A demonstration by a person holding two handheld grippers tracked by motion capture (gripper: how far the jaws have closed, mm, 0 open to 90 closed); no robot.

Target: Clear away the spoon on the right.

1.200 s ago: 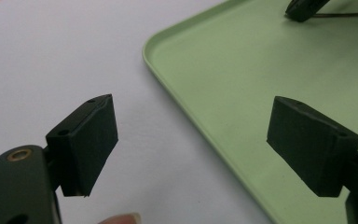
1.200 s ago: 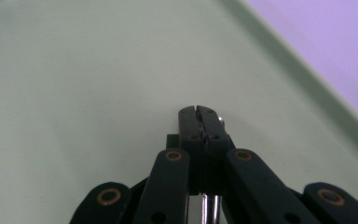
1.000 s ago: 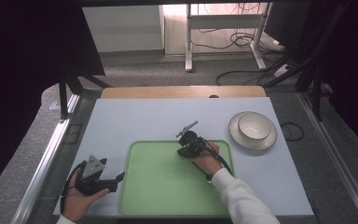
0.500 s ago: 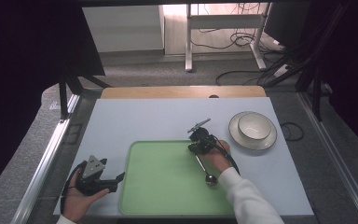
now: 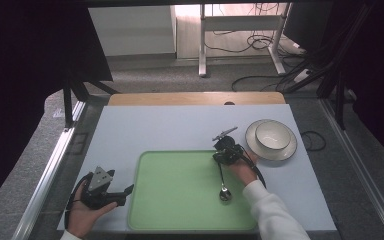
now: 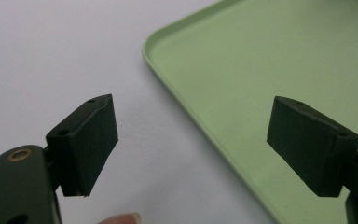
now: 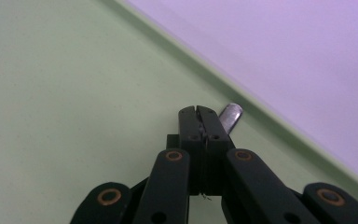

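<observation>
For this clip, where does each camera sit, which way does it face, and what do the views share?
High view: above the person's side, looking forward and down on the table, tray, bowl on a plate; both forearms and hands show.
Left gripper view: on the left gripper, looking along its open jaws at the tray's corner; a fingertip shows.
Right gripper view: on the right gripper, looking along its jaws, shut on a spoon.
Shared: all three show the green tray.

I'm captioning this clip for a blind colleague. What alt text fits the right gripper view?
Black tongs, shut on a metal spoon handle, hang over a pale green tray. The handle's tip pokes out to the right of the tongs, and the tray's rim runs diagonally past a white table.
</observation>
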